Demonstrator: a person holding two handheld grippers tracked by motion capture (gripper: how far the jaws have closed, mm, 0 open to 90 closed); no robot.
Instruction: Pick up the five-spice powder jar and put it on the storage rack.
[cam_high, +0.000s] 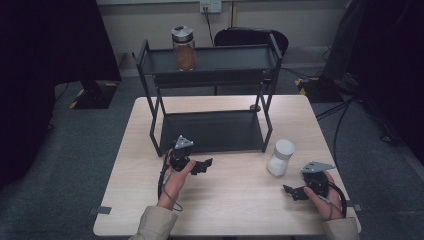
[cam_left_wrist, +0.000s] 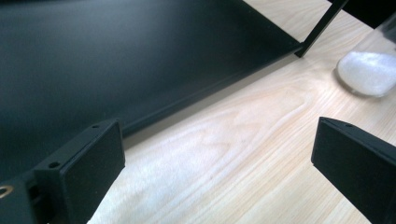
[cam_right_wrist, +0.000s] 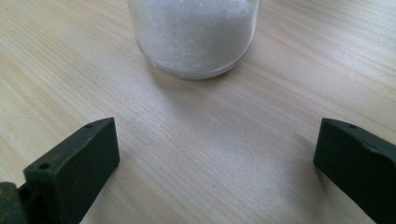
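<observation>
While both grippers rest low over the table (cam_high: 230, 200), the right gripper (cam_high: 295, 192) and the left gripper (cam_high: 202, 166) have their jaws spread wide, holding nothing. Just ahead of the right one stands a clear jar (cam_right_wrist: 194, 35) of white grains with a white lid — probably glass, so smooth, rigid, breakable and fairly heavy; a grip across the straight wall at mid-height looks safest. Farther back stands a black shelf (cam_high: 210, 131), with a brown jar (cam_high: 184, 48) on its top tier.

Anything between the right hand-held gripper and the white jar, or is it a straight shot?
Nothing. In the right gripper view, bare wood of the table runs from the open right hand-held gripper to the white jar.
</observation>
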